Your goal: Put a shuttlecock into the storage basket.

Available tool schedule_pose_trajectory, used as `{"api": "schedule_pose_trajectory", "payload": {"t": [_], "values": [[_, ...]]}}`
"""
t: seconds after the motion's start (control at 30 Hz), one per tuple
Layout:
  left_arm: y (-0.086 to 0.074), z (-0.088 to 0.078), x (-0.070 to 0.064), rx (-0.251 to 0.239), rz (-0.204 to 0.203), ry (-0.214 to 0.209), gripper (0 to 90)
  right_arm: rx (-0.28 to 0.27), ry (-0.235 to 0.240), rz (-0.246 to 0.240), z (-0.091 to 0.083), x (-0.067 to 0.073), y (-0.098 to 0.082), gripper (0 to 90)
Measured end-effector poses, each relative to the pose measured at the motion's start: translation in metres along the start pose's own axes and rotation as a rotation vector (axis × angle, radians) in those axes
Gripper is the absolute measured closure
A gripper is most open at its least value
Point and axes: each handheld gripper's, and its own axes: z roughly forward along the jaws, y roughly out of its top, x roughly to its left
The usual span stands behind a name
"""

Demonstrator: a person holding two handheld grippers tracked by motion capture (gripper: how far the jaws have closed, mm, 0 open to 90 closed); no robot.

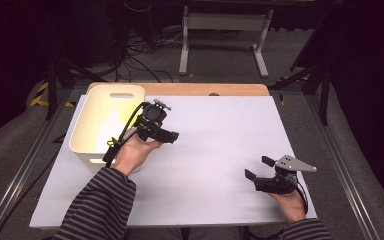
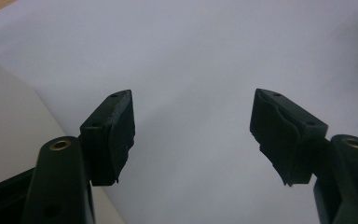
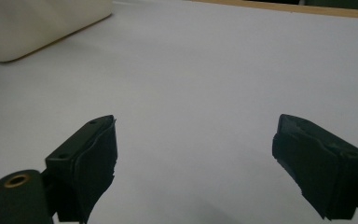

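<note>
White tub (image 1: 107, 122) on the bench (image 1: 215, 150) just beside the left claw (image 1: 172, 136), left claw's jaws apart and empty over bare white surface, right claw (image 1: 257, 168) well apart from the tub, jaws apart, holding nothing

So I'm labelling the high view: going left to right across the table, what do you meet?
White bin → left tongs, open and empty → bare white tabletop → right tongs, open and empty.
</note>
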Motion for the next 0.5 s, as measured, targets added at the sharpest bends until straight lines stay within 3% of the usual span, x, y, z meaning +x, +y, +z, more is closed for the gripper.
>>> {"api": "schedule_pose_trajectory", "payload": {"t": [0.5], "values": [[-0.012, 0.008, -0.009, 0.022, 0.01, -0.017, 34.1, 0.0, -0.003, 0.004, 0.0, 0.001, 0.0, 13.7]]}}
